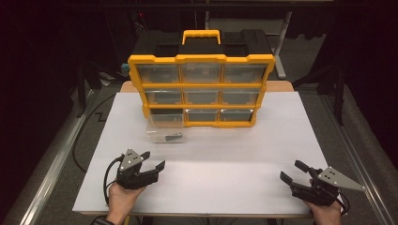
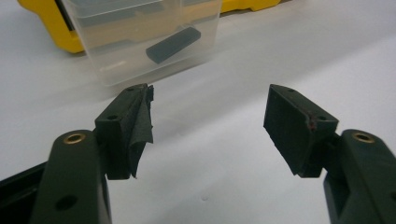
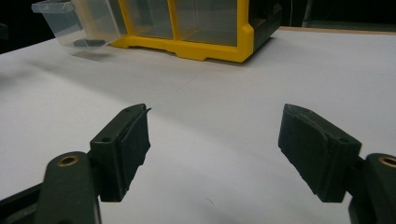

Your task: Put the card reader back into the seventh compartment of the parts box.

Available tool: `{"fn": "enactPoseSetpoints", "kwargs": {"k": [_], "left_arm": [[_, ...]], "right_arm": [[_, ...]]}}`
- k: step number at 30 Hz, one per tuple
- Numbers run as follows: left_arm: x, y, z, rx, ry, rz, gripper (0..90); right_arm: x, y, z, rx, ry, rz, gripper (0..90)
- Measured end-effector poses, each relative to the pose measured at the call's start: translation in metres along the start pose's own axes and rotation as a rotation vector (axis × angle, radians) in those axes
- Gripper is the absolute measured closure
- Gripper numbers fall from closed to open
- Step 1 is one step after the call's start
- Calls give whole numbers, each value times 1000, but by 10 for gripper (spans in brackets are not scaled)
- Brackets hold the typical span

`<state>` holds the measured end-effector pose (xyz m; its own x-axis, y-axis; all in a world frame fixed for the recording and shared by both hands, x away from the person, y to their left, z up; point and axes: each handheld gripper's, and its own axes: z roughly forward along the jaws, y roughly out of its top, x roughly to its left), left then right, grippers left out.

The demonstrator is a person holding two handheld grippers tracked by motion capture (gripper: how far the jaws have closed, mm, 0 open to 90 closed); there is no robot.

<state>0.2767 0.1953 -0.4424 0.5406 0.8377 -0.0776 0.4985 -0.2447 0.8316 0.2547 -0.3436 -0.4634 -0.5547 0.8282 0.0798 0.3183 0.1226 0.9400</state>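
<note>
A yellow-and-black organizer with clear drawers stands upright at the back of the white table. Its bottom-left clear drawer is pulled out and holds a small black part. In the left gripper view that drawer and the black part lie just ahead of the jaws. My left gripper is open near the front left, short of the drawer, with nothing between its pads. My right gripper is open at the front right, far from the organizer.
The white table sheet spreads wide between both grippers and the organizer. Metal frame rails run along both table sides. A black cable lies off the left edge. Dark surroundings behind.
</note>
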Motion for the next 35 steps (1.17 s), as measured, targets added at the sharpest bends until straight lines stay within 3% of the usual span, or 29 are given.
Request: {"fn": "enactPoseSetpoints", "kwargs": {"k": [18, 35], "left_arm": [[22, -23, -13, -47, 66, -44, 327], [37, -41, -29, -84, 81, -147, 315]], "right_arm": [[0, 0, 0, -2, -2, -1, 252], [0, 0, -2, -2, -6, 2, 252]]}}
